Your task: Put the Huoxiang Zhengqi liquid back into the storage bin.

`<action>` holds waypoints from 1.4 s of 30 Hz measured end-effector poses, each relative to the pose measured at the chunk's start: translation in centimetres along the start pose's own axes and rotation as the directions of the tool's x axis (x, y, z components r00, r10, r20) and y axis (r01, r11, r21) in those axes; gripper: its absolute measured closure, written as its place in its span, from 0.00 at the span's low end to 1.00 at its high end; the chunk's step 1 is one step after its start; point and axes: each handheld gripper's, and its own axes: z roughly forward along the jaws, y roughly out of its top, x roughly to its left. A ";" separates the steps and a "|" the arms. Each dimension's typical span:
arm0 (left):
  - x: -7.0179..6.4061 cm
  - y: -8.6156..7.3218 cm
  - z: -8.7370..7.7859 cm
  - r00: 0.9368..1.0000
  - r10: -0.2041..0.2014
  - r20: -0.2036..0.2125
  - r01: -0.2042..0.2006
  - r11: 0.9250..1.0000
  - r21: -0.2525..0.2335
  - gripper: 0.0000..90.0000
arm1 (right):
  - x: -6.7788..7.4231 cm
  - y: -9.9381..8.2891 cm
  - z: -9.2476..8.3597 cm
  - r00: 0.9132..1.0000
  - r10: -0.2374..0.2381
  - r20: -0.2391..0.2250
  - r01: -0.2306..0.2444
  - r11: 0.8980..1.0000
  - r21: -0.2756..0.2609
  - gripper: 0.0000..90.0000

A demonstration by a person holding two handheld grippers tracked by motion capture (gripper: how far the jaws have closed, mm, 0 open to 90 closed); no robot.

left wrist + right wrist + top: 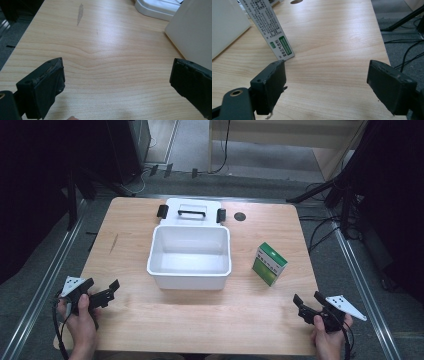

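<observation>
- Left gripper (pixel 103 290) sits near the bench's near-left corner, held in the person's left hand (pixel 80 317), its jaws spread wide apart with nothing between them; a grey three-cornered plate (pixel 71 285) tops it.
- Seen in the left gripper view, the left gripper (pixel 117 82) frames bare wood, with the bin's white wall (pixel 192 32) just beyond the right-hand jaw and a corner of the white lid (pixel 157 8) farther off.
- Right gripper (pixel 308 303) sits near the bench's near-right corner, held in the person's right hand (pixel 327 337), jaws likewise spread and gripping nothing.
- Seen in the right gripper view, the right gripper (pixel 327 82) faces the small box (pixel 268 27), whose printed white side stands just beyond the left-hand jaw, apart from it.
- White plastic storage bin (pixel 190 257) stands open and looks empty in the middle of the wooden bench (pixel 200 320).
- Its lid (pixel 191 211), with a black handle (pixel 191 212) and black latches (pixel 162 211) at either end, lies flat behind the bin, against the bench's far edge.
- Green-and-white box (pixel 269 263) stands upright to the right of the bin, near it but apart, between the bin and the bench's right edge.
- Dark round hole (pixel 240 216) marks the bench top near the far edge, just right of the lid.
- Faint grey smear (pixel 80 13) marks the wood toward the bench's left edge.
</observation>
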 end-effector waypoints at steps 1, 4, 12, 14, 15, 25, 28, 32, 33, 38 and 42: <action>0.0 0.0 0.0 1.000 -0.002 0.001 0.002 1.000 0.002 0.01 | 0.0 0.0 0.0 1.000 -0.004 -0.005 0.004 1.000 0.004 0.16; 0.0 -0.1 -0.1 1.000 0.003 0.004 -0.003 1.000 -0.010 0.01 | 0.2 0.0 -0.1 0.999 -0.034 -0.020 0.035 0.999 0.023 0.15; 0.1 -0.1 -0.2 1.000 -0.006 0.016 0.007 1.000 -0.022 0.01 | 1.8 0.1 0.8 0.986 -0.142 -0.091 0.154 0.977 0.145 0.21; 0.1 -0.1 -0.3 1.000 -0.007 0.014 0.008 1.000 -0.026 0.01 | 2.0 0.2 1.0 0.982 -0.140 -0.128 0.160 0.973 0.164 0.20; 0.1 -0.2 -0.4 1.000 -0.004 0.015 0.004 1.000 -0.026 0.01 | 2.2 0.3 1.0 0.981 -0.143 -0.132 0.164 0.972 0.169 0.20; 0.2 -0.4 -0.8 0.999 -0.024 0.025 0.025 0.999 -0.045 0.01 | 4.0 4.1 1.0 0.955 -0.245 -0.169 0.282 0.928 0.243 0.19; 0.1 -0.4 -0.8 1.000 -0.011 0.018 0.012 0.999 -0.042 0.01 | 4.8 5.4 1.3 0.946 -0.277 -0.168 0.317 0.899 0.302 0.20; 0.1 -0.4 -0.8 1.000 -0.012 0.022 0.013 0.999 -0.043 0.01 | 5.6 7.0 1.8 0.936 -0.315 -0.160 0.353 0.844 0.405 0.22; 0.1 -0.4 -0.8 1.000 -0.013 0.023 0.014 0.999 -0.043 0.01 | 5.7 7.3 2.0 0.932 -0.326 -0.160 0.363 0.824 0.434 0.22; 0.1 -0.4 -0.7 1.000 -0.012 0.027 0.013 0.999 -0.037 0.01 | 6.2 9.0 2.6 0.924 -0.341 -0.171 0.376 0.738 0.560 0.23; 0.1 -0.4 -0.7 0.999 -0.012 0.033 0.013 0.999 -0.032 0.01 | 6.5 10.4 2.8 0.930 -0.323 -0.177 0.358 0.680 0.639 0.23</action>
